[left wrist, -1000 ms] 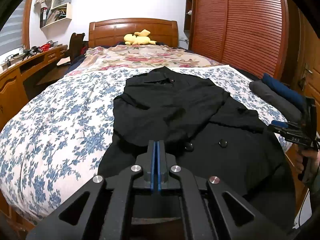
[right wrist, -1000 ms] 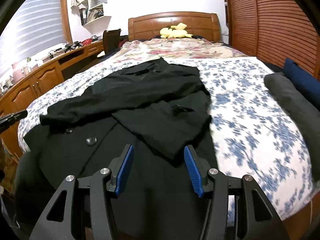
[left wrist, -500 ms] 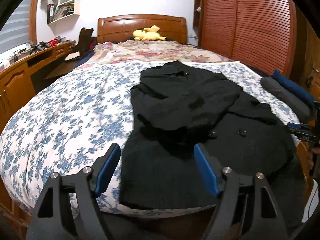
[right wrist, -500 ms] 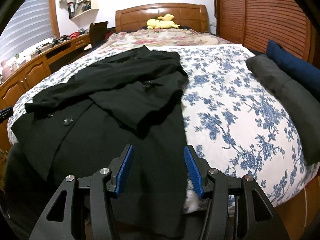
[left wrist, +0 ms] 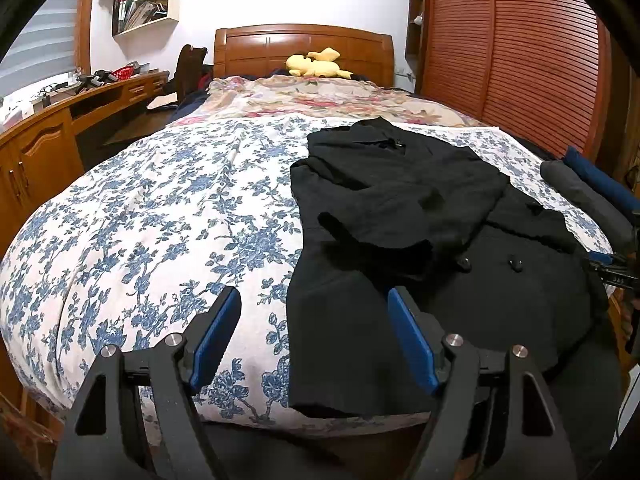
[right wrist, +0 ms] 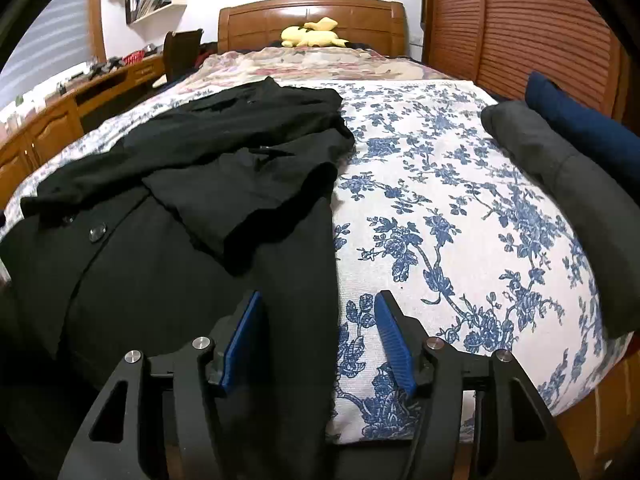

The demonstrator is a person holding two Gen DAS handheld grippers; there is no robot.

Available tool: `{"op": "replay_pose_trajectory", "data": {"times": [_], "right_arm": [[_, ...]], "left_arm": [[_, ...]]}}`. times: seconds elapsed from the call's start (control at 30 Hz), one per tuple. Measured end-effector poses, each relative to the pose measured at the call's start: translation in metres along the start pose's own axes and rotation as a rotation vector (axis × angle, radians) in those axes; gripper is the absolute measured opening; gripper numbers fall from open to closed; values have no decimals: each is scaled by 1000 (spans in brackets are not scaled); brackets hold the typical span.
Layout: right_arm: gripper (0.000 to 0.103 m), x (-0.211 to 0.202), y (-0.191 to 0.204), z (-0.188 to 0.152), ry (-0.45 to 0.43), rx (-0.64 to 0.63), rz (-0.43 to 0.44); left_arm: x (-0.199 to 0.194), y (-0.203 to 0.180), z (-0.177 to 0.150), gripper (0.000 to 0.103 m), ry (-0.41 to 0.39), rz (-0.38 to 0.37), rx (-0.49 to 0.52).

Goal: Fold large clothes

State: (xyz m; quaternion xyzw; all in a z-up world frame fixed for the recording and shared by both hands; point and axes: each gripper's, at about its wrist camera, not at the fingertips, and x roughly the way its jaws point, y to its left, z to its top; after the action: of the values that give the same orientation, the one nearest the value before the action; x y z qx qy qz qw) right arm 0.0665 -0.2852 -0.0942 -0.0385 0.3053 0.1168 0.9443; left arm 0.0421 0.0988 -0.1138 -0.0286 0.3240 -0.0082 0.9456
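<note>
Left claw (left wrist: pixel 314 334) gapes over coat (left wrist: pixel 420 248) hem; right claw (right wrist: pixel 318 334) opening.

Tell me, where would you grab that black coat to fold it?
Probably the black coat by its two bottom hem corners, from the foot of the bed: sleeves are already folded in, and the hem lies flat nearest the open left gripper and opening right gripper.
</note>
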Motion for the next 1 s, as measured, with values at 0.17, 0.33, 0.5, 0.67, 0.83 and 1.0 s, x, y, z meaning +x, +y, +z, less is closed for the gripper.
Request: {"op": "replay_pose_trajectory", "data": {"times": [0.17,0.33,0.5,0.67,0.83,1.0], "right_arm": [[62,0,5,-1,27,-18,-10],[53,-4,14,4,43,-46,97],[51,-15,18,7,23,-37,162],[51,-18,16,10,20,-32,169],[51,-15,18,6,36,-39,154],[51,-12,19,1,65,-34,148]], "left_arm": [[0,1,-1,76,1,1,-3],[0,3,-4,76,3,3,-4],[2,6,-7,76,17,6,-7],[3,7,-11,76,27,-13,8],[6,9,-15,51,61,-60,8],[11,10,-23,44,101,-61,22]]}}
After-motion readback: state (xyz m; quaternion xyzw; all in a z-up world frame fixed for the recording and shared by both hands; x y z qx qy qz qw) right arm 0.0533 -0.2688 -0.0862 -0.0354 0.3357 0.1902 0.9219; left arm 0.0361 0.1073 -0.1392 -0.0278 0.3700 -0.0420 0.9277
